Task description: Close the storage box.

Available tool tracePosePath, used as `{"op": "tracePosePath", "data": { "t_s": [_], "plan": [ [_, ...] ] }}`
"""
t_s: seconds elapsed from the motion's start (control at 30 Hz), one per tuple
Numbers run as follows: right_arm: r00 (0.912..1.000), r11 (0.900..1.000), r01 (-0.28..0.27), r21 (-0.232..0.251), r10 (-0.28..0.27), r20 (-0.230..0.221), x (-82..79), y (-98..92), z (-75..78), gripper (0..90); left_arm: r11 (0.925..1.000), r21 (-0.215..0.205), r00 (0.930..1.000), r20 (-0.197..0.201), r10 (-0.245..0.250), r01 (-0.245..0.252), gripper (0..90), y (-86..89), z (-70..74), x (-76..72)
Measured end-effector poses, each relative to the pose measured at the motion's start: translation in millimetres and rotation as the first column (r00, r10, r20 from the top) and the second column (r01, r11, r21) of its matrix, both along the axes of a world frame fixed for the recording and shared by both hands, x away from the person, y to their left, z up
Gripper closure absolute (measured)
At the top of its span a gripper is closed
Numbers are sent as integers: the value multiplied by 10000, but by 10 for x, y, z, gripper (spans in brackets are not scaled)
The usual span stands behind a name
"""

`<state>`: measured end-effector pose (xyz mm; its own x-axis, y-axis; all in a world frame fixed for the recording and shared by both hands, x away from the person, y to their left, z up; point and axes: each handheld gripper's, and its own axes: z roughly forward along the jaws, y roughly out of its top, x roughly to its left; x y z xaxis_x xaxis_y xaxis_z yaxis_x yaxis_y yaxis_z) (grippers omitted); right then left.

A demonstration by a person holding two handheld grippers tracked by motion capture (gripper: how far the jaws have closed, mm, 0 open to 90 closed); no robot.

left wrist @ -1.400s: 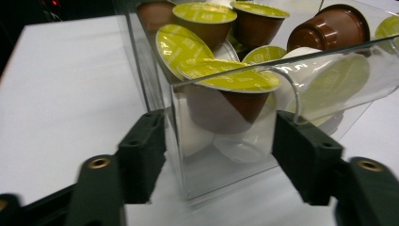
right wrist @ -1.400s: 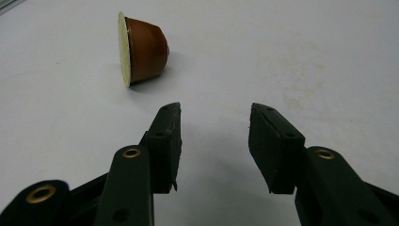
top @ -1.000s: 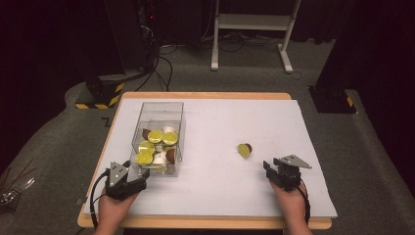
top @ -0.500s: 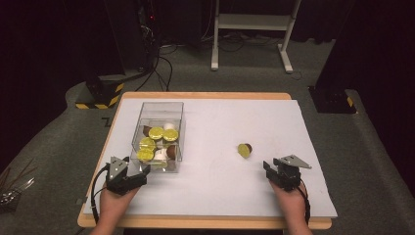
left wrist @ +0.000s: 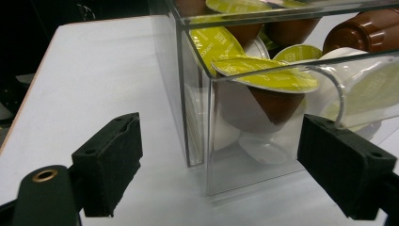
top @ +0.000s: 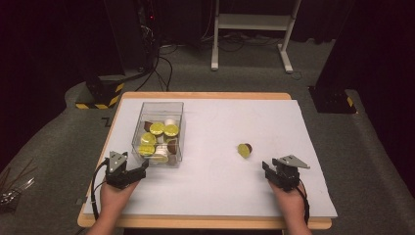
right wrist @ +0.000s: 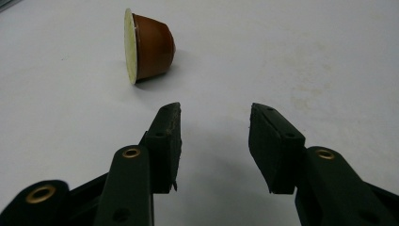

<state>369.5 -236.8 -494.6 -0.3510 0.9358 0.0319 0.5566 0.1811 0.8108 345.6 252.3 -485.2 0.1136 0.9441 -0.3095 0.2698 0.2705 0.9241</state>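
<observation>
Brown plastic capsule with yellow-green foil lid (top: 244,149) is lying sideways on the white bench (top: 220,186), ahead of the released right tool (top: 275,172). Left tool (top: 139,171), released, has just been widening beside the clear plastic box (top: 159,113). Approaching squarely should prevent rolling.

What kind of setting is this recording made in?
Probably a lab or recording studio: black curtains around a lone table under white sheeting, cables and a metal stand on grey carpet behind it.
</observation>
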Motion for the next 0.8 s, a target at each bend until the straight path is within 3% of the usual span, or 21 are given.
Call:
{"op": "tracePosePath", "data": {
  "t_s": [0.3,0.5,0.8],
  "plan": [
    [10000,10000,6,6,-6,-24,-12,2,0,545,9997,-157,9998,45,173,-172,153,8,-8,81],
    [10000,10000,5,21,-5,-34,-17,17,3,543,9997,37,9997,-43,229,-229,154,1,3,138],
    [10000,10000,-68,-72,69,8,-6,39,5,542,9984,-289,9988,-84,492,-494,154,1,3,263]
  ]
}}
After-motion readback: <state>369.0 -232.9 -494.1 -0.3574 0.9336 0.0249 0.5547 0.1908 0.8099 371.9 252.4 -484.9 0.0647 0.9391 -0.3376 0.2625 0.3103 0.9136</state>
